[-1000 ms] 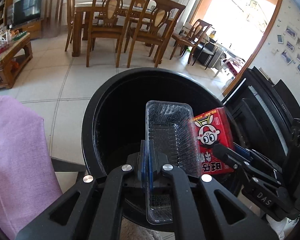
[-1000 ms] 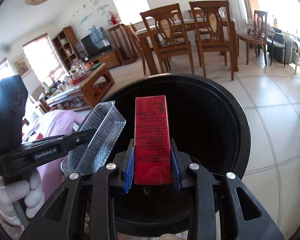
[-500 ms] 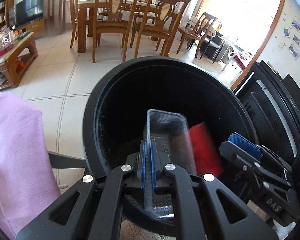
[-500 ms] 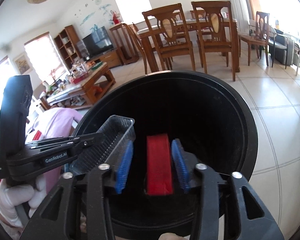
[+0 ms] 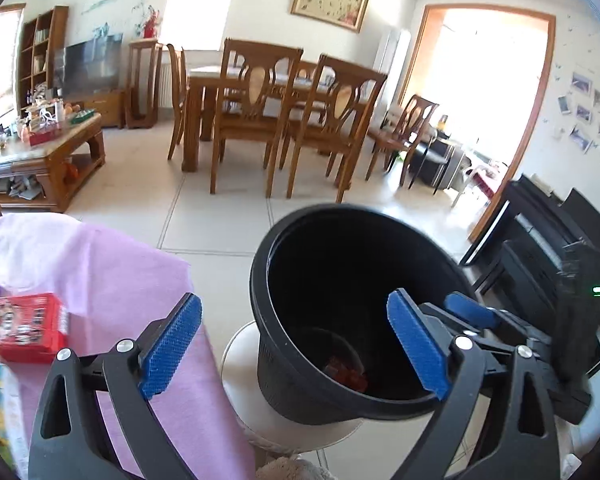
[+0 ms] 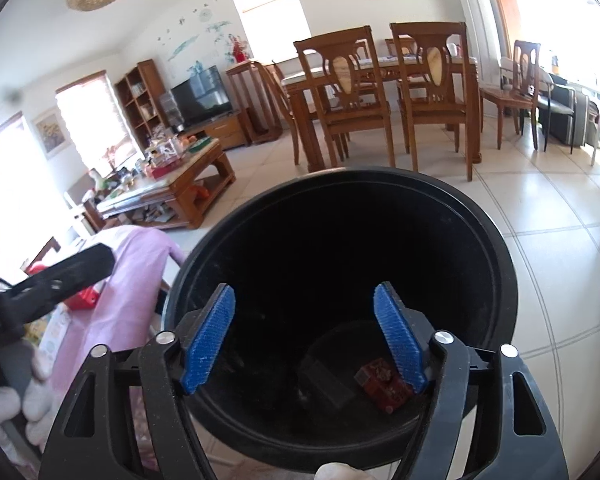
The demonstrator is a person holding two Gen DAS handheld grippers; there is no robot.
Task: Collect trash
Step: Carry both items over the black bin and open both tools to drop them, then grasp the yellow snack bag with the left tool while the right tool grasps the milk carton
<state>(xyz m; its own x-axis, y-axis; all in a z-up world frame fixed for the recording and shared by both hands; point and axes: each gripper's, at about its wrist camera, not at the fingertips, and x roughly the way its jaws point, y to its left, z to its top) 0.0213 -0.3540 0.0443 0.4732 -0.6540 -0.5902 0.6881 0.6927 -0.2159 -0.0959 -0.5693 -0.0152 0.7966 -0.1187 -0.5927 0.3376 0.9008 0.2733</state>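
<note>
Tilting down over the black bin (image 6: 340, 208), both grippers have nothing between their jaws, which are still opening: left gripper (image 5: 296, 348), right gripper (image 6: 304, 340). Red carton (image 6: 384, 384) lies at the bin bottom; another red box (image 5: 26, 328) sits on the pink tabletop (image 5: 120, 264).

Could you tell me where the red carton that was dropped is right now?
The red carton lies at the bottom of the black bin, toward the right in the right wrist view, beside a clear tray.

Wooden dining table (image 5: 236, 76) with chairs (image 5: 256, 116) on tiled floor (image 6: 540, 200). Cluttered coffee table (image 5: 44, 152) left. Television (image 6: 202, 96) by bookshelf (image 6: 140, 96). Framed picture (image 5: 329, 2) on wall.
</note>
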